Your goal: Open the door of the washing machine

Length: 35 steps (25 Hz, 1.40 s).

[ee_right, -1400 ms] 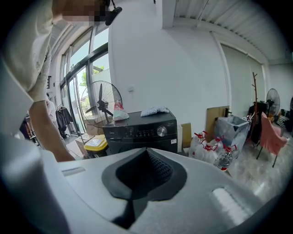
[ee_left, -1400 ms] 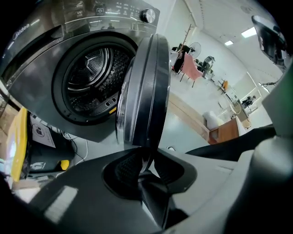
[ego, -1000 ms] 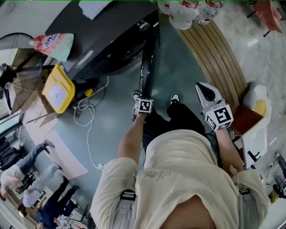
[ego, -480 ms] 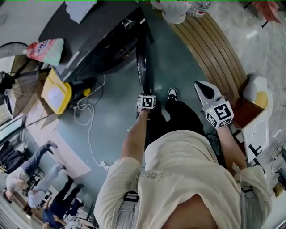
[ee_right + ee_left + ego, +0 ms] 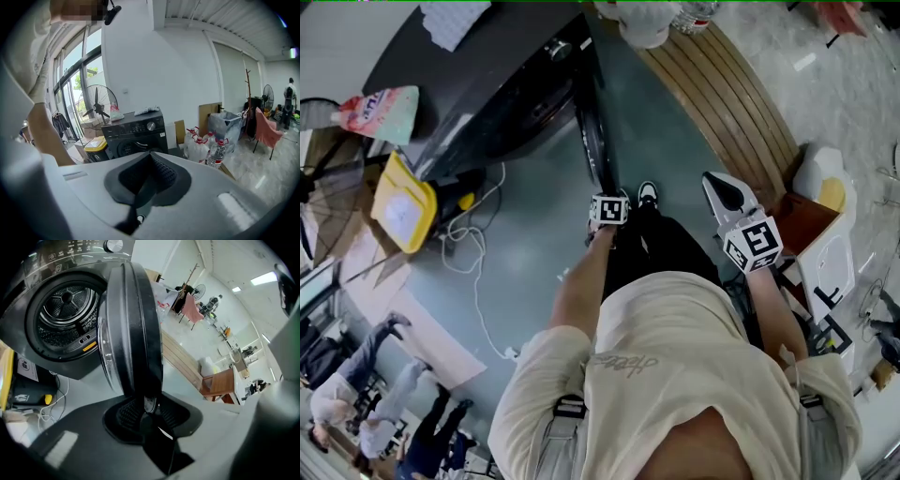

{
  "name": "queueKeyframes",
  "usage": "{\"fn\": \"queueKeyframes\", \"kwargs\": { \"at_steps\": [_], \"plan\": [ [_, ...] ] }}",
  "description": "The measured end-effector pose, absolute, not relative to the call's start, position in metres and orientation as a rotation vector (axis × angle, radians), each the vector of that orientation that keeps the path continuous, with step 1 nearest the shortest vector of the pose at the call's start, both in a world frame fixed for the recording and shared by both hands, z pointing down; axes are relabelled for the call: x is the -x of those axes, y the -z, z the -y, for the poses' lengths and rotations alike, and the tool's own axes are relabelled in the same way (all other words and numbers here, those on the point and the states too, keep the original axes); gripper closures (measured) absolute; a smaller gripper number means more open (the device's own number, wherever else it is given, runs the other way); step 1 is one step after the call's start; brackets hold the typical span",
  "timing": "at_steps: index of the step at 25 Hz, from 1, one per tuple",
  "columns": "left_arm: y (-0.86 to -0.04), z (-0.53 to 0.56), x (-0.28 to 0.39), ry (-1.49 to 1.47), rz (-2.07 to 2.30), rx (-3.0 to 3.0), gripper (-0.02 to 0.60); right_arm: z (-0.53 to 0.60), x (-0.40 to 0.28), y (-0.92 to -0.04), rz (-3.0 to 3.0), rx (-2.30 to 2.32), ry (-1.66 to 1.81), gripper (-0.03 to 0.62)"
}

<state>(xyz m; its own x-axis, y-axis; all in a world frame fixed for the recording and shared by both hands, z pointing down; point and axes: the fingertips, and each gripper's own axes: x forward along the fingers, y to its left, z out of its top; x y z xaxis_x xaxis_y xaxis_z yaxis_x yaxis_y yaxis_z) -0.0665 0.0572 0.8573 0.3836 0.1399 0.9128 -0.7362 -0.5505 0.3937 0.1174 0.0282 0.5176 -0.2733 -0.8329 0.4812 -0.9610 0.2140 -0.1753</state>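
Observation:
The dark washing machine (image 5: 502, 89) stands at the upper left of the head view, and its round door (image 5: 592, 141) is swung out edge-on. My left gripper (image 5: 605, 190) is at the door's free edge. In the left gripper view the door (image 5: 131, 329) rises between the jaws beside the bare drum (image 5: 65, 310). My left gripper (image 5: 147, 411) has just been opening: its pads stand a little off the rim between them. My right gripper (image 5: 725, 192) hangs to the right, away from the door. In its own view my right gripper (image 5: 149, 176) is shut on nothing.
A yellow container (image 5: 401, 202) and a white cable (image 5: 478, 272) lie left of the machine. A curved wooden slatted bench (image 5: 722, 103) runs along the right. Water bottles (image 5: 201, 150) stand beside the machine, and a fan (image 5: 96, 105) is behind it. People (image 5: 356, 403) stand at the lower left.
The door has swung further out from the machine, with the left gripper following its edge. The right gripper has kept nearly the same place.

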Motion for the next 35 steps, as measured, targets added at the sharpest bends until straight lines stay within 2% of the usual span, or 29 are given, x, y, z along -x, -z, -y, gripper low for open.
{"fn": "queueKeyframes", "kwargs": {
  "at_steps": [3, 17, 21, 24, 26, 30, 35],
  "plan": [
    [-0.863, -0.027, 0.083, -1.384, 0.656, -1.894, 0.459, -0.032, -0.112, -0.511, 2.170, -1.728, -0.631, 0.593],
    [-0.863, -0.026, 0.051, -1.342, 0.685, -1.878, 0.453, -0.039, -0.143, -0.502, 2.089, -1.800, -0.594, 0.594],
    [-0.856, -0.067, 0.005, -1.184, 0.546, -1.740, 0.453, -0.035, -0.169, -0.506, 2.137, -1.760, -0.601, 0.594],
    [-0.858, -0.068, 0.001, -1.213, 0.613, -1.706, 0.453, -0.028, -0.192, -0.511, 2.197, -1.697, -0.609, 0.594],
    [-0.855, -0.087, -0.023, -1.134, 0.561, -1.630, 0.453, -0.025, -0.212, -0.513, 2.228, -1.654, -0.608, 0.594],
    [-0.863, -0.050, -0.022, -1.227, 0.791, -1.733, 0.453, -0.019, -0.256, -0.519, 2.263, -1.603, -0.596, 0.594],
    [-0.860, -0.052, -0.057, -1.172, 0.849, -1.685, 0.454, -0.014, -0.298, -0.526, 2.289, -1.563, -0.609, 0.594]
  ]
}}
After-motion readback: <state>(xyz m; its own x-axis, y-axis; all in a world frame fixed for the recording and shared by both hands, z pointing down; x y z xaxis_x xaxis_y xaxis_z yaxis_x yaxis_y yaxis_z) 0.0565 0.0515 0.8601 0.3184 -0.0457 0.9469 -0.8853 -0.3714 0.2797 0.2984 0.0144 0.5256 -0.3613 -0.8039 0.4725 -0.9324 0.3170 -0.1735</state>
